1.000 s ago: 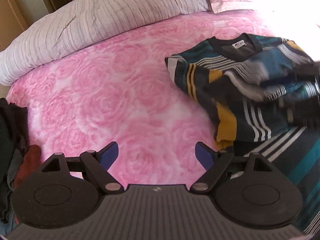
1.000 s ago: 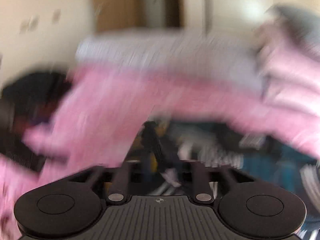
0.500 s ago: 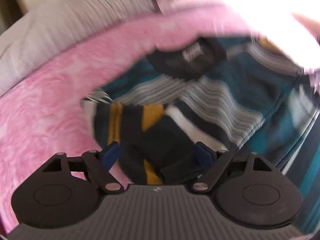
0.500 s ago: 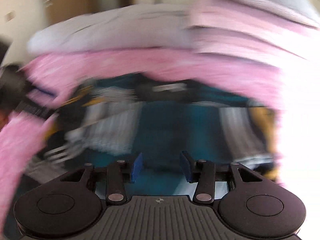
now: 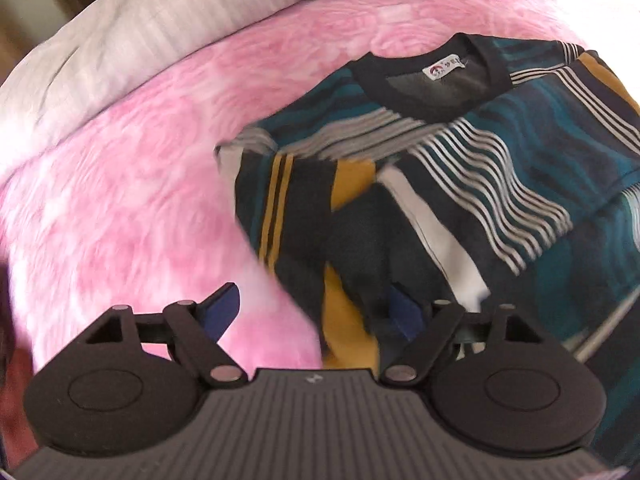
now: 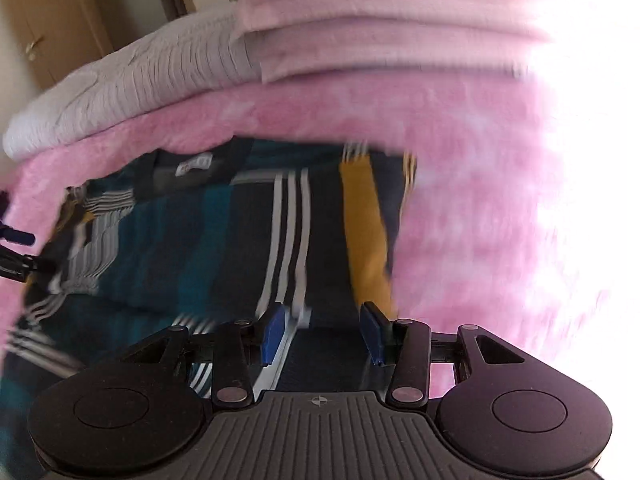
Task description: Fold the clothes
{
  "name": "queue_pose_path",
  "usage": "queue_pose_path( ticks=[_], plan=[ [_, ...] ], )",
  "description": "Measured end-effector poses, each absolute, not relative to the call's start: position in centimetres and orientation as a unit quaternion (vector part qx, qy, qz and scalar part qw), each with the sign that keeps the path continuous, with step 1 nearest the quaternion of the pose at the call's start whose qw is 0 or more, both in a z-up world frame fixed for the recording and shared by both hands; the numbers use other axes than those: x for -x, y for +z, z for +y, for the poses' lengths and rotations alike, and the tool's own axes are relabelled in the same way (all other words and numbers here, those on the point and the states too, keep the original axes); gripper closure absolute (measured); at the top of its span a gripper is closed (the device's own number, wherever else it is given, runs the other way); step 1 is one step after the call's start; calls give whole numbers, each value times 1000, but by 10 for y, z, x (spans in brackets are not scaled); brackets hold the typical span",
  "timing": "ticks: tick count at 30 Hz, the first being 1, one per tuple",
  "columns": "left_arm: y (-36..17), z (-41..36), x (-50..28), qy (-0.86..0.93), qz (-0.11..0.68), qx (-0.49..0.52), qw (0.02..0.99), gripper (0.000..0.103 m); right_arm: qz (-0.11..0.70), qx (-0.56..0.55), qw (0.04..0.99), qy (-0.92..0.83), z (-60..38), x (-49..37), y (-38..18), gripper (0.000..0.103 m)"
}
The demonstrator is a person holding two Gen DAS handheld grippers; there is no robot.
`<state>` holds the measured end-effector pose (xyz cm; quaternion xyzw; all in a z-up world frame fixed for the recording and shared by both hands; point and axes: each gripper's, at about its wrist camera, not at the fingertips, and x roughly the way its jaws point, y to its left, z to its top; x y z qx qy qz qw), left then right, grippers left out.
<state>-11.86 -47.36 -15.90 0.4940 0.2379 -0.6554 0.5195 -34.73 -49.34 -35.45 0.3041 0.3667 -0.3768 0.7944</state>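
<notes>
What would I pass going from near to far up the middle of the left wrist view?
Left hand-held gripper → striped sweater → pink bedspread → pale striped duvet.

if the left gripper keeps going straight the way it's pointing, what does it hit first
Most likely the folded-in sleeve edge of the striped sweater: the open left gripper points down at it, one pad over the pink bedspread, the other over dark fabric. Depth is unclear.

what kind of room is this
Most likely a bedroom. A striped sweater lies on a bed with a pink rose-patterned cover, a grey duvet and pink pillows sit at its head, and a wooden door stands behind.
</notes>
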Motion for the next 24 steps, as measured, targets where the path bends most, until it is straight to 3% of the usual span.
queue_pose_path(
  ticks=[7, 9, 13, 15, 19, 24],
  plan=[
    [-137, -373, 125, -640, 250, -494, 533, 24, 429, -295, 799, -301, -460, 371, -357, 58],
    [-133, -340, 130, -658, 236, -494, 517, 19, 448, -271, 805, -281, -441, 375, -353, 57],
    [-137, -272, 142, -706, 168, -529, 440, 16, 499, -208, 806, -242, -385, 382, -354, 52],
    [-141, -236, 147, -728, 122, -547, 395, 16, 516, -184, 804, -229, -353, 386, -357, 34],
    [-151, -173, 140, -767, 48, -564, 303, 16, 540, -152, 799, -217, -291, 394, -365, 34],
    [-153, -113, 120, -782, -15, -559, 276, 16, 555, -141, 784, -239, -238, 400, -367, 34]
  ],
)
